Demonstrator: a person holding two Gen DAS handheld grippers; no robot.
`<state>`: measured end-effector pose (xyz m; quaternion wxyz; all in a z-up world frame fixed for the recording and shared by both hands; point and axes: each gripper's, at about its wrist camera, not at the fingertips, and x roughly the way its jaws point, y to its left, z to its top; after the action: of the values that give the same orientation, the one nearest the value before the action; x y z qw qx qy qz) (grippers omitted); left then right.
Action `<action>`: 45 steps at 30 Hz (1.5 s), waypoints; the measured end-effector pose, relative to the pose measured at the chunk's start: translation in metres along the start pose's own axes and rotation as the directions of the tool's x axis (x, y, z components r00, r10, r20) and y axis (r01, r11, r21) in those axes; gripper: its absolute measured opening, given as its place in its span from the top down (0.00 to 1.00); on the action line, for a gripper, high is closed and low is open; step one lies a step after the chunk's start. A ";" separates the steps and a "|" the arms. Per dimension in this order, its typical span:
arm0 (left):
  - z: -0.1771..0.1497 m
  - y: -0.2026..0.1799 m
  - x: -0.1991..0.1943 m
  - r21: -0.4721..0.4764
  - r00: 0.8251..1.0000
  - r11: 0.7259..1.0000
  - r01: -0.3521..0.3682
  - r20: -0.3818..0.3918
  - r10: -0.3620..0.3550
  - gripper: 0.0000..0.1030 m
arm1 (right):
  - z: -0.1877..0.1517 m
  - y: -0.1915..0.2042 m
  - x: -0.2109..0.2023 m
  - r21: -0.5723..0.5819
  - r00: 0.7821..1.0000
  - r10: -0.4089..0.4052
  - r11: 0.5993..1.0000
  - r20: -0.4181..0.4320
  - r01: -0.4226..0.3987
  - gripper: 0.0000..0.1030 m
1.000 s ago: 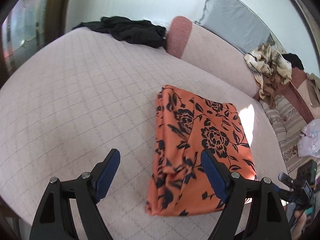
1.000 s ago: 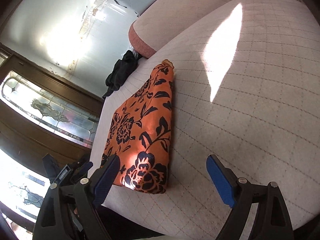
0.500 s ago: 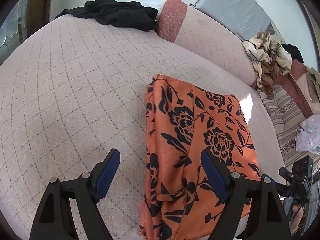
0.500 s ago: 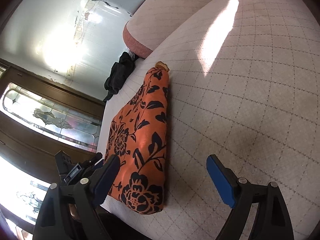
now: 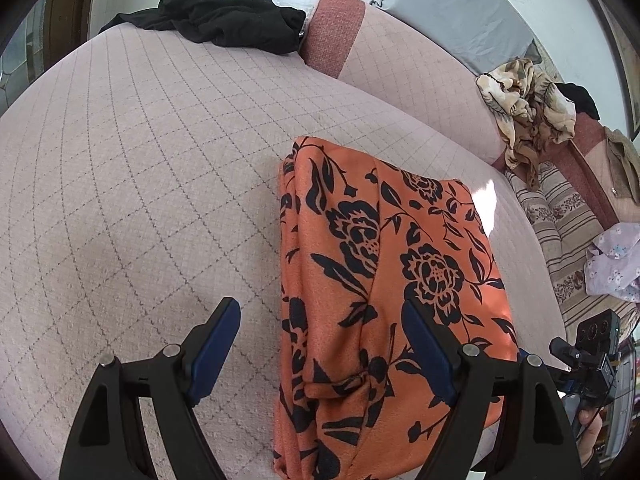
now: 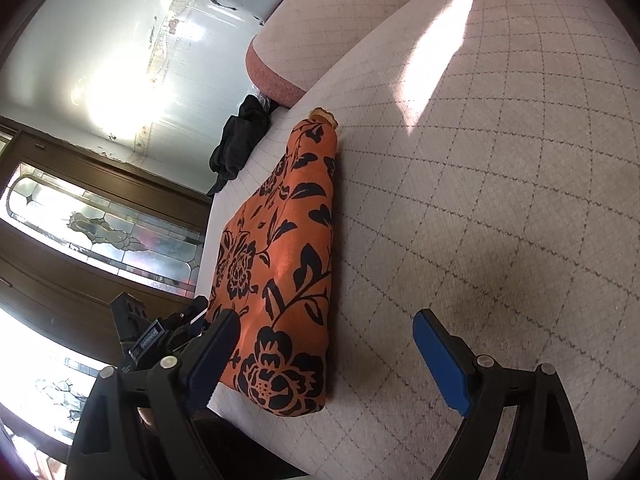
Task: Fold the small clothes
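Observation:
An orange cloth with black flowers (image 5: pixel 380 280) lies folded into a long rectangle on the quilted pink sofa seat (image 5: pixel 140 184). My left gripper (image 5: pixel 320 344) is open and empty, low over the cloth's near left edge, one finger over the seat and one over the cloth. In the right wrist view the same cloth (image 6: pixel 284 264) lies left of centre. My right gripper (image 6: pixel 324 356) is open and empty, straddling the cloth's near right corner. The other gripper's body (image 6: pixel 140 336) shows beyond the cloth's left side.
A black garment (image 5: pixel 224 20) lies at the far end of the seat by a red-trimmed backrest (image 5: pixel 332 32). A beige patterned cloth (image 5: pixel 524 96) hangs over the backrest. A lilac garment (image 5: pixel 612 260) lies on a striped cushion at right. A glass door (image 6: pixel 100 232) stands beyond the sofa.
Both grippers have moved down and closer to the orange cloth, which now looks larger in both views. The cloth itself has not moved. Both grippers stay open.

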<state>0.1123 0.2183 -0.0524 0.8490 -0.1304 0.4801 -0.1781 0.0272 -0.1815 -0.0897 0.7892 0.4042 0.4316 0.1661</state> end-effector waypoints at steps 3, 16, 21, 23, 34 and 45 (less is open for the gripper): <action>0.000 0.003 0.001 -0.015 1.000 1.000 0.008 -0.001 -0.008 0.19 | -0.002 0.000 0.001 -0.001 1.000 0.002 1.000 -0.003 -0.002 0.12; 0.002 0.003 -0.003 -0.031 0.998 0.997 0.066 0.010 -0.066 0.19 | -0.005 0.001 0.007 0.012 1.000 0.013 1.000 -0.012 -0.013 0.12; 0.002 0.005 -0.007 -0.043 0.996 0.996 0.082 0.025 -0.081 0.19 | -0.001 0.002 0.003 0.011 1.000 0.029 1.000 0.004 -0.029 0.12; 0.001 0.003 -0.004 -0.028 0.997 0.997 0.075 0.016 -0.075 0.19 | 0.003 0.003 0.006 0.017 0.999 0.040 0.999 -0.002 -0.040 0.12; 0.002 0.000 0.020 -0.012 0.996 0.998 0.054 -0.065 -0.055 0.19 | 0.042 0.018 0.057 0.042 0.996 0.062 0.997 -0.057 -0.060 0.12; -0.005 -0.017 0.031 0.042 0.995 0.998 0.056 -0.080 -0.052 0.67 | 0.047 0.056 0.107 -0.162 0.978 -0.070 0.986 -0.194 0.039 0.65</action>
<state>0.1197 0.1899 -0.0721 0.8270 -0.1175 0.5053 -0.2165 0.1316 -0.1049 -0.0899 0.7757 0.3100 0.5049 0.2175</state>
